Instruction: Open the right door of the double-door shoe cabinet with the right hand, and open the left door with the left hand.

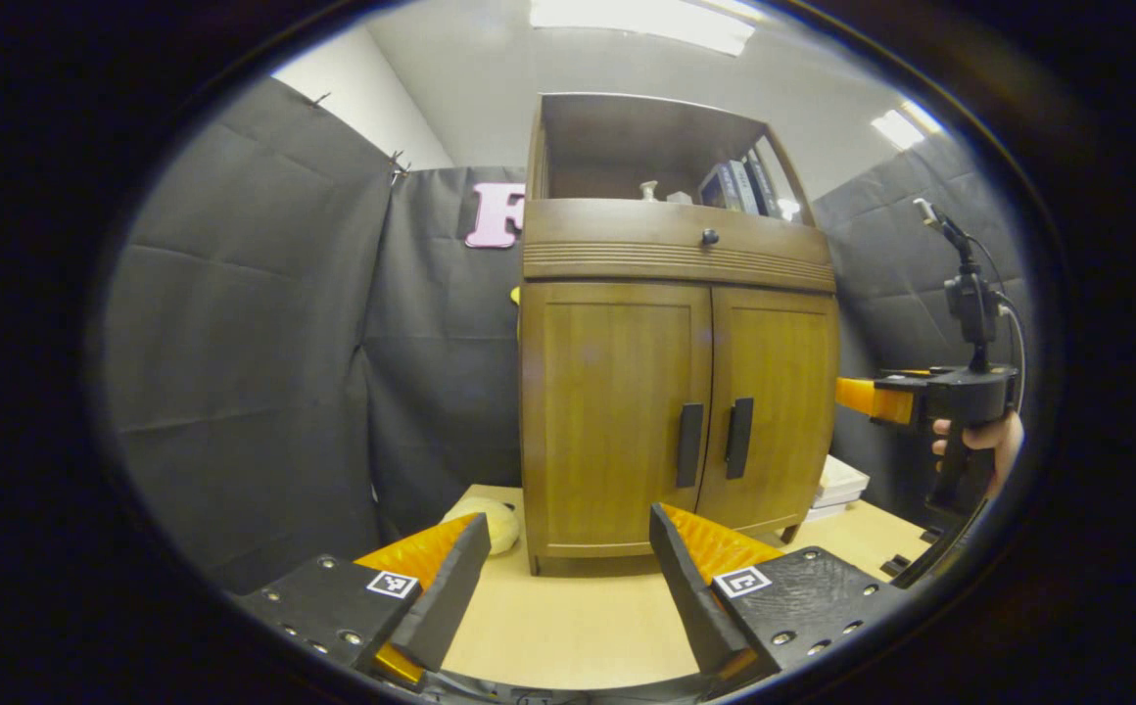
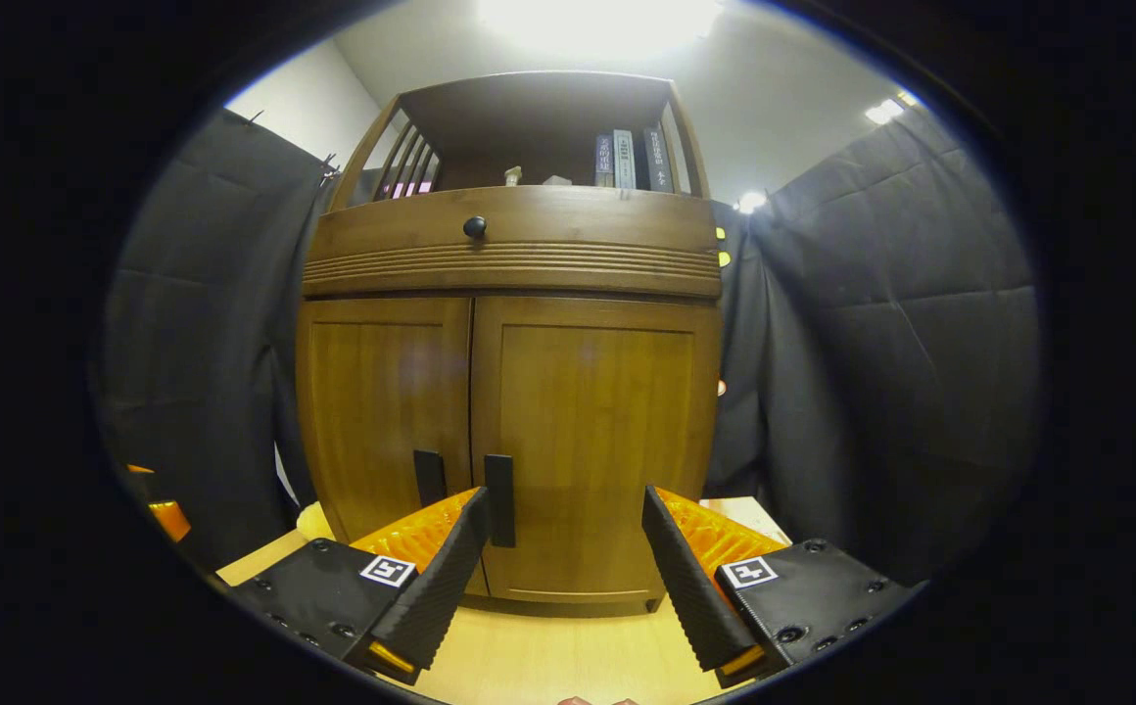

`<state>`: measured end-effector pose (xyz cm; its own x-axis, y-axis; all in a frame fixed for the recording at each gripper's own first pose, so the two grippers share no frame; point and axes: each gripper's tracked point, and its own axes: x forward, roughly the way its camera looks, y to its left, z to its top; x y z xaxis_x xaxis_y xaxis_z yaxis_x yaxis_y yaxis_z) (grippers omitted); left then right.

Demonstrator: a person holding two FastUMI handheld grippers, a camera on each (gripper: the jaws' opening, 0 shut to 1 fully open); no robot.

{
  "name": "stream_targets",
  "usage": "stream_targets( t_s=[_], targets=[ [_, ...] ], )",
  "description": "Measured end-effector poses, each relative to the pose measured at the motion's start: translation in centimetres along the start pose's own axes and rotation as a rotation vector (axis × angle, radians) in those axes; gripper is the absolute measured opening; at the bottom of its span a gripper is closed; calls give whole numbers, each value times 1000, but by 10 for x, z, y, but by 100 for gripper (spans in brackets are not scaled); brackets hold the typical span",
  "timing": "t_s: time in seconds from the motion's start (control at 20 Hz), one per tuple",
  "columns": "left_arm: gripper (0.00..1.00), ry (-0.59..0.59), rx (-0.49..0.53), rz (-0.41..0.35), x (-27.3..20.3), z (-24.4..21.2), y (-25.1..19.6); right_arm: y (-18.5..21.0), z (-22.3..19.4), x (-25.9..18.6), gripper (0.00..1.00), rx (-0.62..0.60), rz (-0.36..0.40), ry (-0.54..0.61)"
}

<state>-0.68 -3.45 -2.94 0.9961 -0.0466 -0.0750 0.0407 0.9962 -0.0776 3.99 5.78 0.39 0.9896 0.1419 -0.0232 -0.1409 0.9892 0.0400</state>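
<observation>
A brown wooden shoe cabinet [image 1: 676, 323] [image 2: 509, 343] stands on a light wood table, both doors closed. The left door [image 1: 612, 411] [image 2: 382, 401] and right door [image 1: 774, 401] [image 2: 597, 431] each carry a dark vertical handle by the centre seam: left handle [image 1: 689, 445] [image 2: 428, 477], right handle [image 1: 739, 437] [image 2: 499, 499]. My left gripper [image 1: 568, 524] is open, a short way before the left door. My right gripper [image 2: 563, 509] is open, close before the right door, its handle just by one finger. In the left gripper view a hand holds the right gripper [image 1: 930, 397] beside the cabinet's right side.
A drawer with a round knob [image 1: 709, 236] [image 2: 474, 227] sits above the doors, and an open shelf holds books [image 1: 739, 186] [image 2: 627, 157]. A pale soft object [image 1: 490, 519] lies left of the cabinet. Stacked white things [image 1: 837, 485] lie to its right. Black cloth walls surround the table [image 1: 578, 617].
</observation>
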Motion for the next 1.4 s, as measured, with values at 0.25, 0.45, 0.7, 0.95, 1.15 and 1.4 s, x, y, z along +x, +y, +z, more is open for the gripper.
stream_targets(
  t_s=[0.25, 0.45, 0.7, 0.95, 1.15, 1.4],
  targets=[
    [92, 10, -10, 25, -4, -5, 17, 17, 4, 31, 97, 39, 26, -13],
    [92, 23, -12, 44, -4, -9, 21, 37, -4, 65, 97, 58, 49, 20],
    [92, 49, -9, 69, -3, -18, 26, 54, -21, 100, 97, 34, 62, 46],
    [92, 73, 14, 98, 2, -20, 33, 54, -34, 136, 97, 24, 43, 66],
    [92, 92, 23, 116, 7, -24, 29, 55, -52, 158, 98, 6, 44, 98],
    [92, 101, 28, 114, 20, -23, 17, 58, -74, 174, 98, -12, 59, 145]
  ],
)
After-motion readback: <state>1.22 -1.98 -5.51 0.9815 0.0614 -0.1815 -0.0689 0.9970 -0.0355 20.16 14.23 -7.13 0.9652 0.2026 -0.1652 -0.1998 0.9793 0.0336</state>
